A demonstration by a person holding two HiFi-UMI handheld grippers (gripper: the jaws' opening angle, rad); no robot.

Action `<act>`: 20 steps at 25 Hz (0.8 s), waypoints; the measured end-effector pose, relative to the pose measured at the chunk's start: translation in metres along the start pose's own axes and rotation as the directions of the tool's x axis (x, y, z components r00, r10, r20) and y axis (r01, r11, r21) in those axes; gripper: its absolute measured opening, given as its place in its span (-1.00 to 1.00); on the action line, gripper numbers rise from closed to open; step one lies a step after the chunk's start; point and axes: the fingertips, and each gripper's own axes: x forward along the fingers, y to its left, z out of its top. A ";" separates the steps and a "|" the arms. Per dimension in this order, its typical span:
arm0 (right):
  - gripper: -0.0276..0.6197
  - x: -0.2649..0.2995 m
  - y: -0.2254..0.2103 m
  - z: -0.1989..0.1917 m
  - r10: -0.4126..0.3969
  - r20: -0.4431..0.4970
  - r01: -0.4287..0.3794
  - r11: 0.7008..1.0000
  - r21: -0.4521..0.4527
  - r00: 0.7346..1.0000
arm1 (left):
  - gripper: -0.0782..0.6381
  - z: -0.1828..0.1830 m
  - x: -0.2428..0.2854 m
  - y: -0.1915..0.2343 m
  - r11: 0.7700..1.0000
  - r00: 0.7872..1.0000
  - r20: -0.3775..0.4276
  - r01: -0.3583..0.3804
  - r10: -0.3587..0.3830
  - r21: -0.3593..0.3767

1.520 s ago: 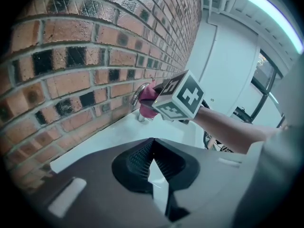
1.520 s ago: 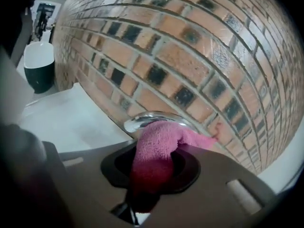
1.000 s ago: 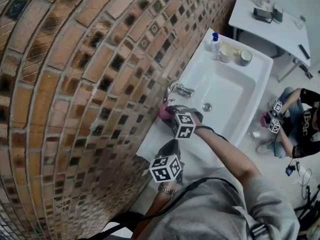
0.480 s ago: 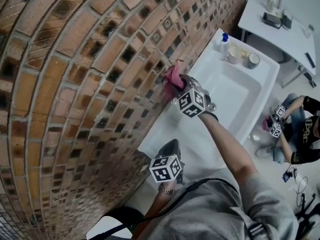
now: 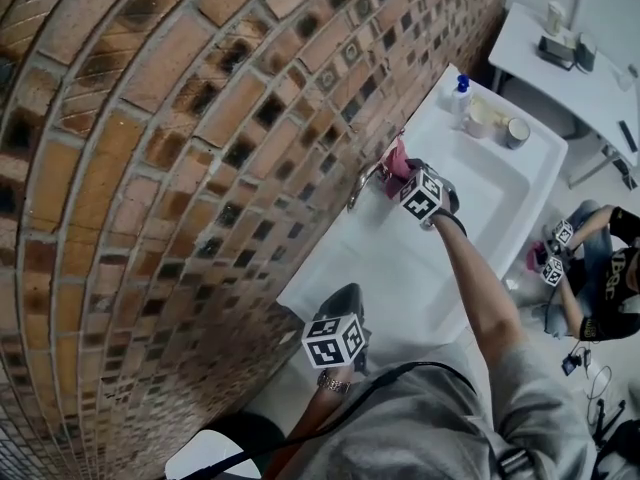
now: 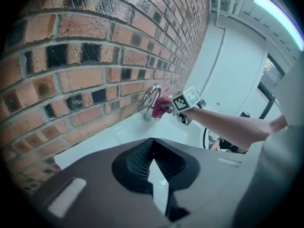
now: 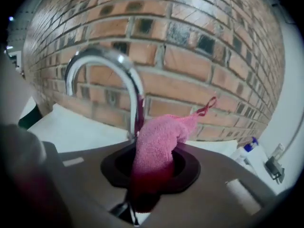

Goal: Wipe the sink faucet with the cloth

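Pink terry, one cloth (image 5: pixel 396 158), sits against the faucet (image 5: pixel 362 183) in the head view, on the side away from me. I count one faucet, a chrome arch against the brick wall (image 5: pixel 150 168), and one white sink (image 5: pixel 400 278) under it. I have two grippers. My right gripper (image 5: pixel 404 172) is up at the faucet with the cloth, while my left gripper (image 5: pixel 345 298) hangs well short of the faucet, near the sink's near end. Beyond the faucet stand one blue-capped bottle (image 5: pixel 459 96) and two cups (image 5: pixel 483 116) (image 5: pixel 516 132). Farther off is one white table (image 5: pixel 580 78) and one seated person (image 5: pixel 600 268).

From the left gripper view, my left gripper (image 6: pixel 153 148) has its jaws drawn together at the tips with nothing between them. Ahead, the single faucet (image 6: pixel 151 99) rises from the sink (image 6: pixel 118 134), with the cloth (image 6: pixel 164 103) bunched just beside its arch.

From the right gripper view, my right gripper (image 7: pixel 149 175) is clamped on the cloth (image 7: pixel 159 146). The cloth stands up out of the jaws as one fuzzy pink wad, darker where it is pinched, with one thin loop (image 7: pixel 206 106) curling from its top. It leans against the upright stem of the faucet (image 7: pixel 118 63), whose spout curves away to the left. The bottle (image 7: pixel 249 146) shows far to the faucet's right.
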 end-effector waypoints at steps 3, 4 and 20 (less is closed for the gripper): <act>-0.66 0.004 -0.002 -0.037 0.006 -0.051 -0.003 0.999 0.053 0.999 | -0.75 0.004 0.002 -0.003 1.000 1.000 0.004 0.005 -0.005 0.004; -0.66 0.002 -0.007 -0.052 -0.007 -0.090 0.013 0.998 0.063 0.996 | -0.75 0.005 0.002 -0.003 1.000 1.000 0.006 0.005 -0.006 0.004; -0.65 -0.114 0.117 0.005 0.056 0.135 -0.068 0.994 0.086 0.989 | -0.75 0.006 -0.019 -0.027 0.998 0.995 0.076 0.059 -0.062 0.033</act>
